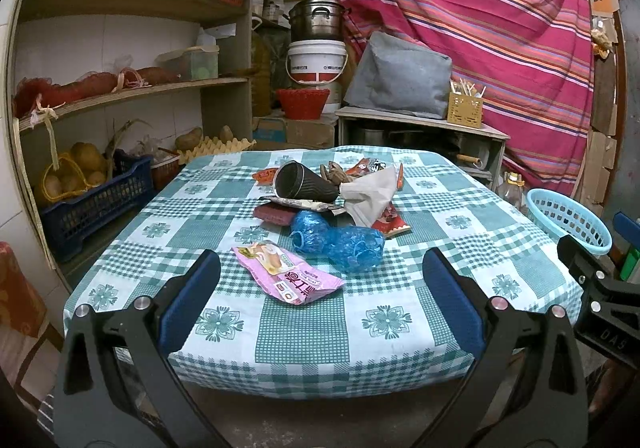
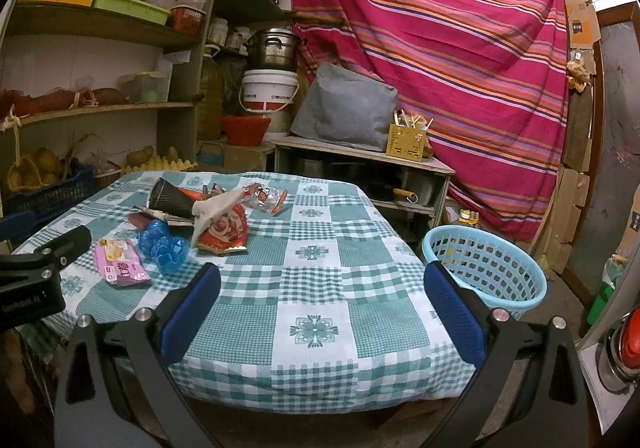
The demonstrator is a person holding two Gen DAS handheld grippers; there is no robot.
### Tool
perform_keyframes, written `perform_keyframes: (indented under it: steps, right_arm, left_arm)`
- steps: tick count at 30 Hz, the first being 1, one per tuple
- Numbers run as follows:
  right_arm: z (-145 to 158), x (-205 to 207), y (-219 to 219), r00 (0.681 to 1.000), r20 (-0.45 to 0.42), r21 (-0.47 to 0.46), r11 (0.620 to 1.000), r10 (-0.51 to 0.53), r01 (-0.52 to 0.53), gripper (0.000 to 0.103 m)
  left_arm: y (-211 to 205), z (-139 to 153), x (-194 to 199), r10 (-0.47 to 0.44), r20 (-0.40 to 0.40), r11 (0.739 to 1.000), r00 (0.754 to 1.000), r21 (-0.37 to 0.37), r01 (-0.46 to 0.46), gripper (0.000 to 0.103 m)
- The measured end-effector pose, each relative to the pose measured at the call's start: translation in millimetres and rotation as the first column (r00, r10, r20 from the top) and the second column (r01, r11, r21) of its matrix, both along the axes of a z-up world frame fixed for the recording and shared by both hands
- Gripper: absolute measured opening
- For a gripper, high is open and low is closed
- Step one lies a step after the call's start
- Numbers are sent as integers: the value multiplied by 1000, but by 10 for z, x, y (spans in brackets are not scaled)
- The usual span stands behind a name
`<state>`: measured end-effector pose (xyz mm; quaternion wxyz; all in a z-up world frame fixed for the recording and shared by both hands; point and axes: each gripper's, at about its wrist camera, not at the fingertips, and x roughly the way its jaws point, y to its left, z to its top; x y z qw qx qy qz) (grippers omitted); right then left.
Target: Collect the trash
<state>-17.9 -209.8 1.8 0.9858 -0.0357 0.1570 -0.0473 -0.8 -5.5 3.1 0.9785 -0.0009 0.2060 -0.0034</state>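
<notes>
Wood shelves [image 1: 132, 87] left w/ stored goods, striped pink cloth [image 2: 440, 59] over back wall, low cabinet [image 2: 360, 163]

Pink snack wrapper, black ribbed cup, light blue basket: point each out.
pink snack wrapper [image 1: 286, 274], left wrist view, middle of its printed face.
black ribbed cup [image 1: 306, 181], left wrist view, ribbed side wall.
light blue basket [image 2: 486, 274], right wrist view, perforated outer wall.

on my table [image 1: 400, 332] i count one black cup [image 1: 305, 183], one pink wrapper [image 1: 286, 272] and two crumpled blue plastic pieces [image 1: 338, 239]. one light-blue basket [image 2: 486, 272] stands beside it.
</notes>
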Motion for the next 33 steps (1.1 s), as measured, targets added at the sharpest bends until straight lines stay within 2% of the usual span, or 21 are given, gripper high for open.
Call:
perform_keyframes:
  steps: [33]
  right_arm:
    - [-18, 12, -56, 1000, -6, -1, 1000, -4, 4, 99]
  left_arm:
    - [62, -9, 5, -1, 0, 1000, 1000, -8, 1, 98]
